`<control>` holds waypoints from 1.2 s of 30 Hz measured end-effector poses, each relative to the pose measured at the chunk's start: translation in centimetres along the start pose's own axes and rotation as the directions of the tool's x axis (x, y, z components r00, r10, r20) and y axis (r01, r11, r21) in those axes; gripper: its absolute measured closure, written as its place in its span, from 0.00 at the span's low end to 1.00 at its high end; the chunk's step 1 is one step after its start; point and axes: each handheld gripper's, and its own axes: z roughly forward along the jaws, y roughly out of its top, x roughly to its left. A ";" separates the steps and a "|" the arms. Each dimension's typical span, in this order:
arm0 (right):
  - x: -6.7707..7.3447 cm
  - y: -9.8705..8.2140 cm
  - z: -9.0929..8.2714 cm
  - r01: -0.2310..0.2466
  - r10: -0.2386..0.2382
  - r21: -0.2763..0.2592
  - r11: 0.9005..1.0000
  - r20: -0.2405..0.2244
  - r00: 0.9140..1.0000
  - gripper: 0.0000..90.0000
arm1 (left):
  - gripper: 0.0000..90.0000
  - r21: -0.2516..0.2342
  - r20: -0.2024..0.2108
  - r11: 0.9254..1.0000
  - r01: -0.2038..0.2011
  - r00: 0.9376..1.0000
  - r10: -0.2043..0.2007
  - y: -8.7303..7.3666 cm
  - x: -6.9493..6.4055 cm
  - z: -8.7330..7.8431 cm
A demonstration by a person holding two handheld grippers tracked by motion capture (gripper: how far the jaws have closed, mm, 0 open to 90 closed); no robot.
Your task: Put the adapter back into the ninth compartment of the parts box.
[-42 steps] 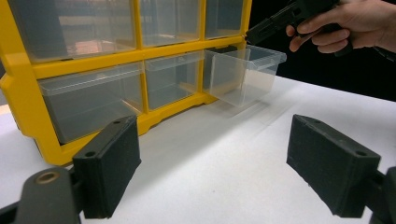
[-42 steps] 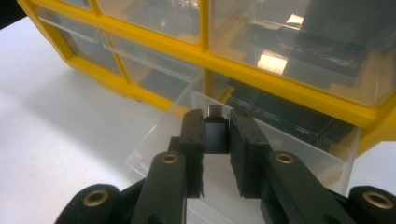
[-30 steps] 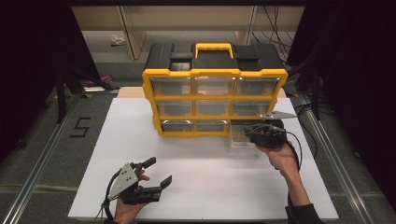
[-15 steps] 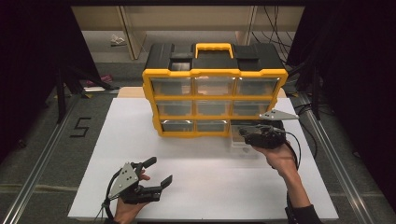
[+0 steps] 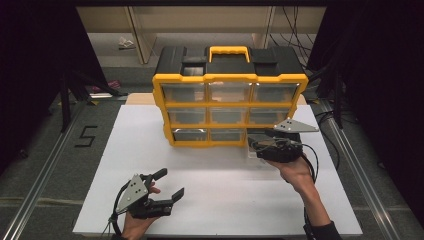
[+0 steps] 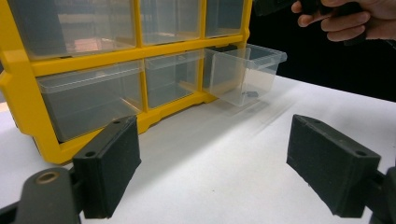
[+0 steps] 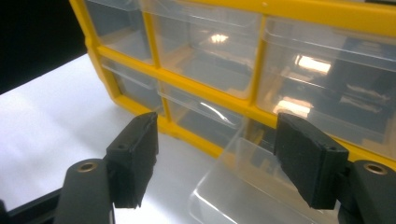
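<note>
Nearest, the left gripper (image 5: 167,192) rests low on the table (image 5: 210,200), jaws apart, nothing between them. Farther right, the right gripper (image 5: 261,146) hovers over the pulled-out clear drawer (image 6: 245,72) of the organizer (image 5: 230,107); its jaws have just been opening, pads clear of the drawer. A small dark part (image 6: 252,94) lies inside the drawer.

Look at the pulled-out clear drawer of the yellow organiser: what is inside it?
The drawer holds one small dark item on its floor near the front wall; what it is cannot be told. Its rear part remains inside the organiser, so anything there is hidden.
</note>
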 end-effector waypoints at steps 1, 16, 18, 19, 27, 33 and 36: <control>0.1 0.0 0.0 0.005 -0.005 -0.002 1.000 -0.002 1.000 0.35 | 0.19 0.001 0.000 1.000 0.000 1.000 0.000 0.0 0.0 0.0; 2.0 -0.2 -0.8 0.033 -0.036 -0.069 0.997 -0.043 0.998 0.34 | 0.19 0.005 0.003 1.000 -0.001 1.000 0.001 0.0 0.0 0.0; 2.2 -0.2 -0.9 0.037 -0.041 -0.079 0.996 -0.051 0.998 0.34 | 0.19 0.006 0.004 1.000 0.000 1.000 0.000 0.0 0.0 0.0; 2.2 -0.2 -1.0 0.036 -0.041 -0.086 0.996 -0.054 0.998 0.33 | 0.19 0.005 0.004 1.000 0.000 1.000 0.000 0.0 0.0 0.0; 2.6 -0.5 -1.4 0.028 -0.037 -0.119 0.992 -0.073 0.997 0.31 | 0.19 0.007 0.007 1.000 0.000 1.000 0.000 0.0 0.0 0.1; 2.9 -0.7 -1.6 0.026 -0.037 -0.134 0.991 -0.082 0.996 0.30 | 0.19 0.005 0.005 1.000 0.003 1.000 -0.003 0.0 0.0 0.0; 2.9 -0.9 -1.6 0.025 -0.037 -0.141 0.990 -0.086 0.996 0.30 | 0.19 0.006 0.011 1.000 0.003 1.000 -0.003 0.0 0.0 0.1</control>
